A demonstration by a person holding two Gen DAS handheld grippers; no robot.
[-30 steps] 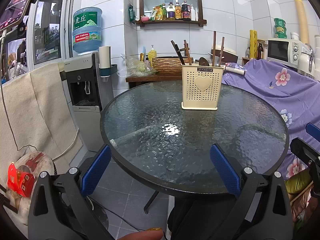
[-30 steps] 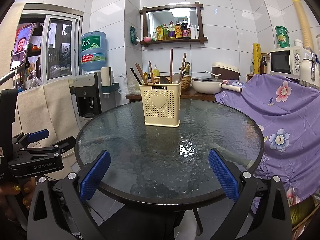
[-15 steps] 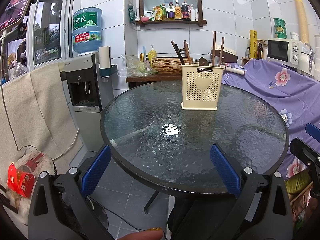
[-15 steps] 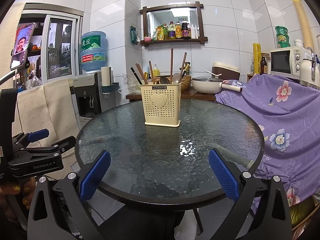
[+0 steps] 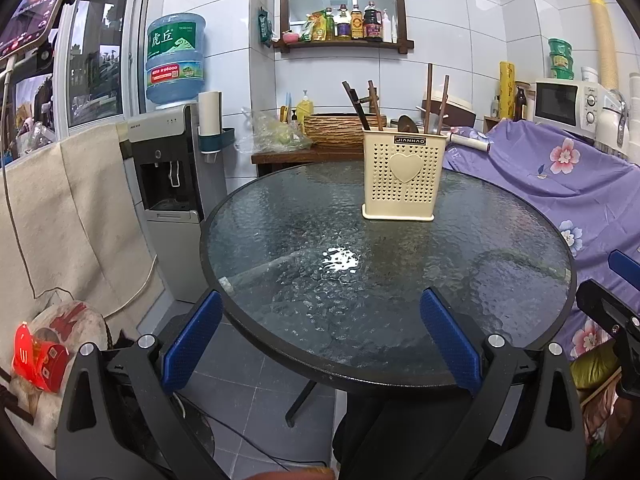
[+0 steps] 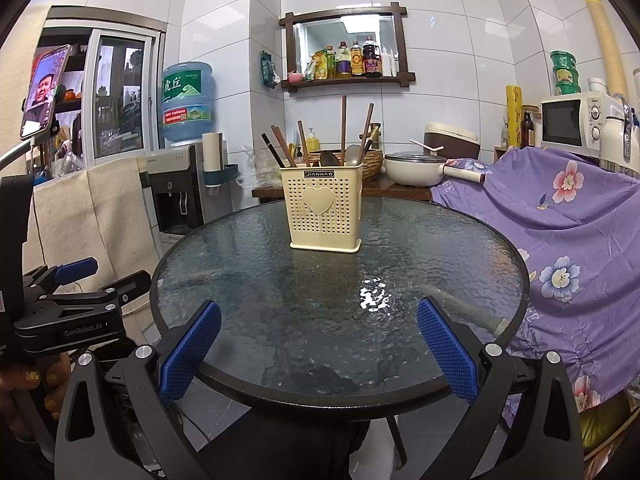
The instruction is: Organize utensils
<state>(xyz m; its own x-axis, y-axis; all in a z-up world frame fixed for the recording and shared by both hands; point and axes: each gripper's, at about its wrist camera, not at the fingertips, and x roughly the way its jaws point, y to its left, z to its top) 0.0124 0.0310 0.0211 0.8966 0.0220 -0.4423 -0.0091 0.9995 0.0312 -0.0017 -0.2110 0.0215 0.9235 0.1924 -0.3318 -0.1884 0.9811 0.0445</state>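
Left gripper (image 5: 320, 338), seen from its own wrist camera, has its two blue ribbed pads wide apart and holds nothing; it hangs at the near edge of the round dark-rimmed table with a textured glass top (image 5: 260, 216). On the far half of this table stands the cream perforated plastic utensil holder with a heart on its front (image 5: 402, 178). Dark wooden chopsticks (image 5: 429, 98) and the bowl of a dark spoon (image 5: 407, 125) stick out from its top. No loose utensil lies on the glass in this view. At the right border a part of the other tool is visible.

From the right wrist camera, the right gripper (image 6: 318, 348) is also fully spread and empty, near the table edge and well apart from the holder. Here the holder shows more chopsticks leaning to both sides and a metal spoon (image 6: 353, 155) between them. The glass around it is bare.

My judgement is that the collecting part seems finished, because every utensil that I can see is already inside the holder. Whether they are sorted into the correct compartments I cannot tell. Probably nothing is left, or only a small rearranging.
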